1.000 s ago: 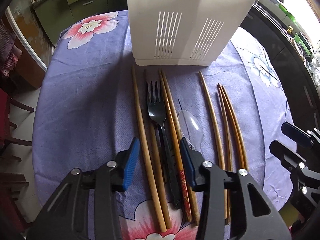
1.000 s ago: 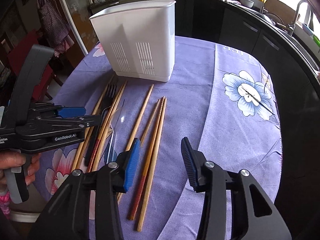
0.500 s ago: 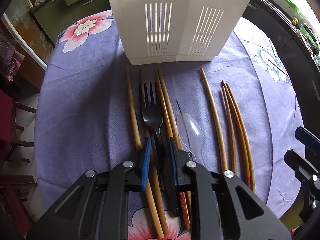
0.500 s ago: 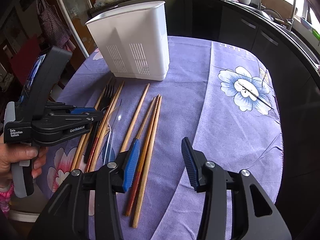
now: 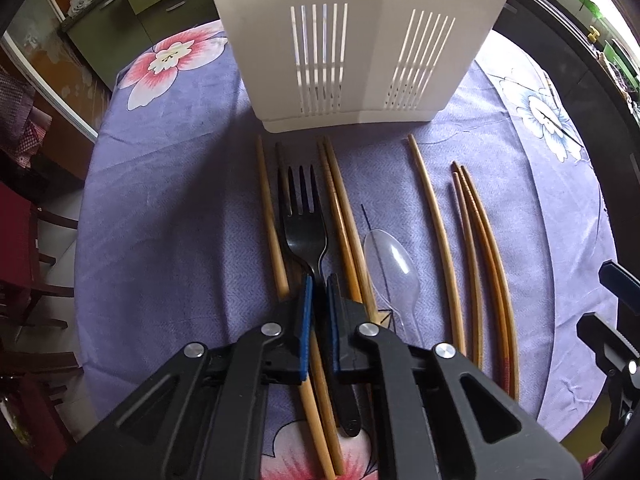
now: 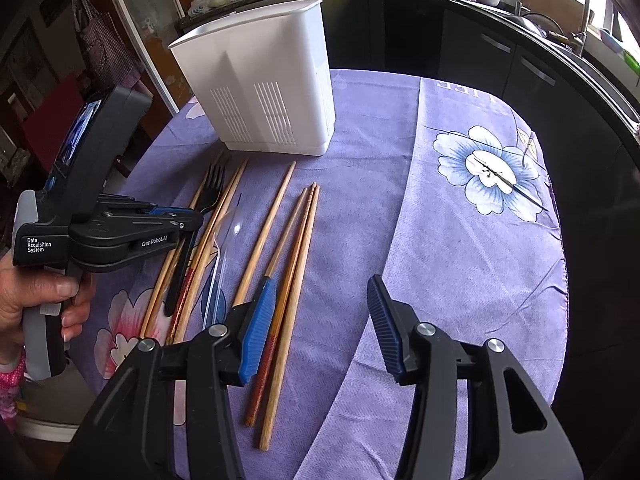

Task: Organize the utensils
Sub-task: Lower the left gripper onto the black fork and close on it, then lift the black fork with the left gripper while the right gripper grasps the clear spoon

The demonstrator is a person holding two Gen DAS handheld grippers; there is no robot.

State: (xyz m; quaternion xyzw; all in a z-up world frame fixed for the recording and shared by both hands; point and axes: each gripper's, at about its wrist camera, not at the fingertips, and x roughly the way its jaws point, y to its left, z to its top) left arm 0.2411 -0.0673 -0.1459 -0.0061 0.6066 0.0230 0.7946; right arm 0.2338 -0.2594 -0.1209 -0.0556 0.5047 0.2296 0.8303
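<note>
In the left wrist view the left claw [image 5: 318, 280] sits at lower centre of the frame, its blue pads [image 5: 306, 320] drawn nearly together and clamped on the neck of the black fork [image 5: 303, 216], just below the fork's head. The fork lies flat on the table [image 5: 168, 240], which is covered in a purple flowered cloth, with its tines pointing toward the upper part of the frame, at the white slotted utensil holder [image 5: 360, 40] that stands upright there. Wooden chopsticks [image 5: 344, 216] lie on both sides of the fork, roughly parallel to it, and further ones [image 5: 480, 256] lie apart toward the right of the frame. A clear plastic spoon [image 5: 394, 266] rests bowl-up just right of the claw, between the two groups of chopsticks. In the right wrist view the right claw [image 6: 316, 322] fills the lower centre with its jaws spread wide and nothing between them; its left pad hangs over a pair of chopsticks, though whether it touches them cannot be told. At the left edge of that view a hand [image 6: 36, 304] grips the handle of the left claw, whose tip meets the fork's neck.
</note>
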